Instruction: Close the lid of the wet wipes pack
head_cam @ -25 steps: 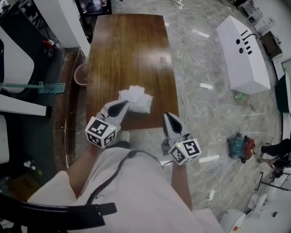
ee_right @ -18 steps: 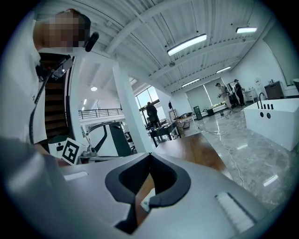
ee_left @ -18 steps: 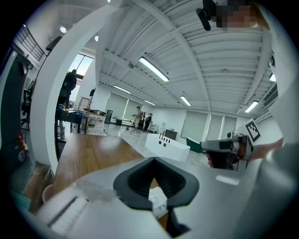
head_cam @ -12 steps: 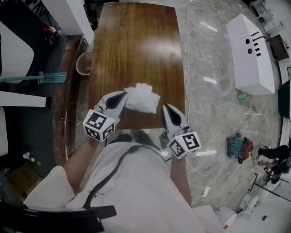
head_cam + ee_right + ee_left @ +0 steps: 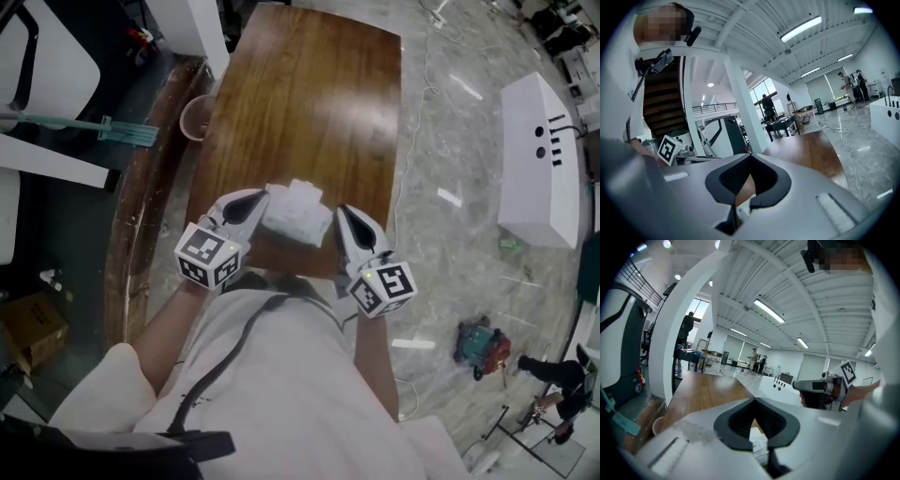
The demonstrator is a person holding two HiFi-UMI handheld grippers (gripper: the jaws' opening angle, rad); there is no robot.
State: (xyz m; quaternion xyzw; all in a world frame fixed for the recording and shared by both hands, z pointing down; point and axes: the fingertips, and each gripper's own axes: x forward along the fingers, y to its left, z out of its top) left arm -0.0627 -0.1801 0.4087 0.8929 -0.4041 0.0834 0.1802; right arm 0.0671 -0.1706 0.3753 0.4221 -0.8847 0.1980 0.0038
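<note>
Over wooden table [image 5: 309,103] on marble floor [image 5: 441,141], left gripper [image 5: 261,195], right gripper [image 5: 340,212] hang closed, empty.

The soft plastic wet wipes pack [image 5: 295,208] before you is white, against a glossy reddish-brown wood-grain desk [image 5: 309,94]. Your left hand-held gripper [image 5: 261,196] and right hand-held gripper [image 5: 340,212] are pale grey with black jaw linings, their cubes patterned in black-and-white squares. The stone floor [image 5: 450,253] is marbled grey.

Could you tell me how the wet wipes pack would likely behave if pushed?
The wet wipes pack looks like a soft pouch, so it probably flexes. Lying flat on the smooth table, it may slide rather than tip.
</note>
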